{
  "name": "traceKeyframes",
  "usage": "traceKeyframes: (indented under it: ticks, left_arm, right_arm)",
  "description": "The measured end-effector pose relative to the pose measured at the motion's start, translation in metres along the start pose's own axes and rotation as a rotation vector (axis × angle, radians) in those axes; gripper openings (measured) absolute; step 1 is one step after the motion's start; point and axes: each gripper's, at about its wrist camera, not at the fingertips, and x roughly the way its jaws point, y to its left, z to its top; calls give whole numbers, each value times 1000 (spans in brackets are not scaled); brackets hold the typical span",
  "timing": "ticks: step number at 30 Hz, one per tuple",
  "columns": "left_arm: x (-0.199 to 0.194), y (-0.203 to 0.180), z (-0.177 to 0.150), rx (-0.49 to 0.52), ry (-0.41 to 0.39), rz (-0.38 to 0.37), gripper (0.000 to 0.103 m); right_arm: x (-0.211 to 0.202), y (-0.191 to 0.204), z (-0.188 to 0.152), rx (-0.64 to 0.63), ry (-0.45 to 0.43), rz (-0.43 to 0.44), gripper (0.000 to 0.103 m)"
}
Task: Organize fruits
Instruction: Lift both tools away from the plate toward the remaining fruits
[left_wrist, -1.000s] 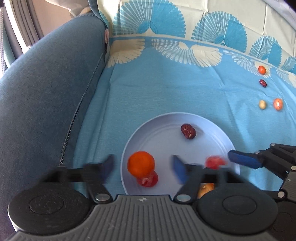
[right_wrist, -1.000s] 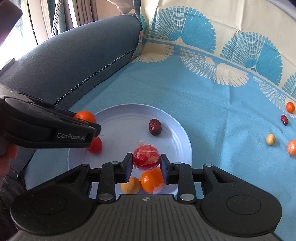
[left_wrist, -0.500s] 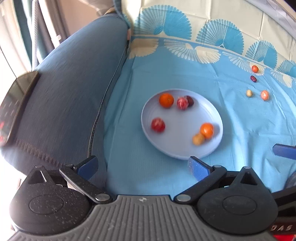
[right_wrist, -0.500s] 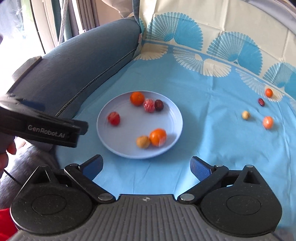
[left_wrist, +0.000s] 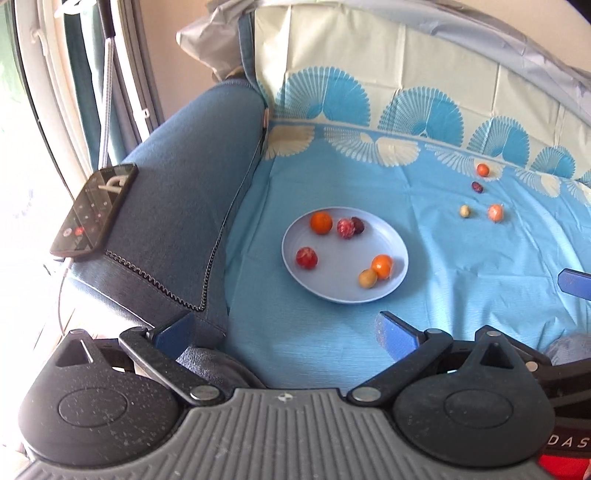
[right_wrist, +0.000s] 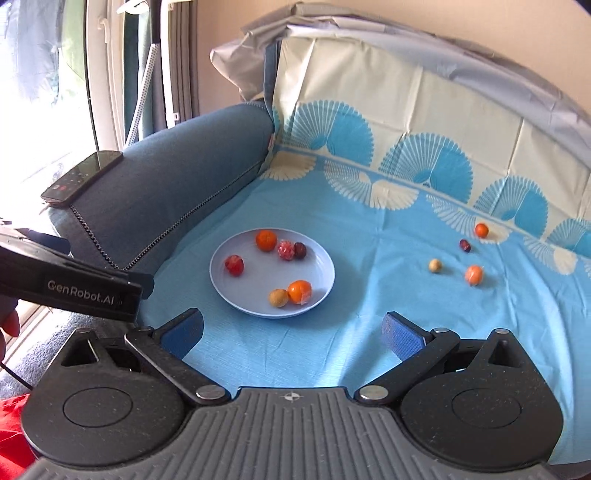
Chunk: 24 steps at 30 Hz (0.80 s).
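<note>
A pale blue plate (left_wrist: 347, 291) (right_wrist: 229, 291) lies on the blue patterned cloth and holds several small fruits: an orange one (left_wrist: 320, 223), a wrapped red one (left_wrist: 346, 228), a dark date (left_wrist: 358, 225), a red one (left_wrist: 306, 257), another orange one (left_wrist: 382, 266) and a tan one (left_wrist: 368, 278). Several more fruits lie loose on the cloth at the far right (left_wrist: 495, 212) (right_wrist: 474, 274). My left gripper (left_wrist: 284, 334) is open and empty, well back from the plate. My right gripper (right_wrist: 293, 330) is open and empty, also back from the plate.
A blue sofa armrest (left_wrist: 177, 192) rises on the left with a phone (left_wrist: 94, 208) lying on it. The cloth runs up the sofa back (right_wrist: 406, 110). The left gripper's body (right_wrist: 70, 288) shows at the left of the right wrist view.
The right gripper let go of the wrapped red fruit on the plate and opened. Both grippers pulled back and up, away from the plate. The wrapped red fruit now rests beside the date.
</note>
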Motion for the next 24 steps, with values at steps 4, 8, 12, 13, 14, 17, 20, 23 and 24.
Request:
traceKeyframes:
  ticks: [4,8,12,13,14,17,20,23,24]
  left_arm:
    - [-15,-4,-1,10,-39,3,103]
    - [-24,-4,-1,10,-56,6,103]
    - [-24,-3,-3,8,-52,10,103]
    - [-24,-2,-4,6,-52,10,103]
    - [-24,-2,-4,6,-52,11,103]
    - [-23,-1,-3,6,-50,11,103]
    - [-21,-1,-3,11,-43,11,103]
    - [-19,-2,-3,15,-37,10,103]
    - [-18,-2,-4,15,-36,10,103]
  right_arm:
    - [-16,-3,-1,11,-36,-13,102]
    - [-25,-2,-2,6,-60,-14,102]
    - [-28,-2,-4,8,-69,-12,102]
    - [-28,-2,-4,10,-69,-12,102]
    - [-28,-2,-4,11,-68,-13,102]
    - [-28,-2,-5,16,-67,-11,102]
    - [-26,-3,-6,19,-62,-10,102]
    - [-23,-4,-7,28,-54,-10,102]
    - [-22,-5,-7,30,-52,-10,102]
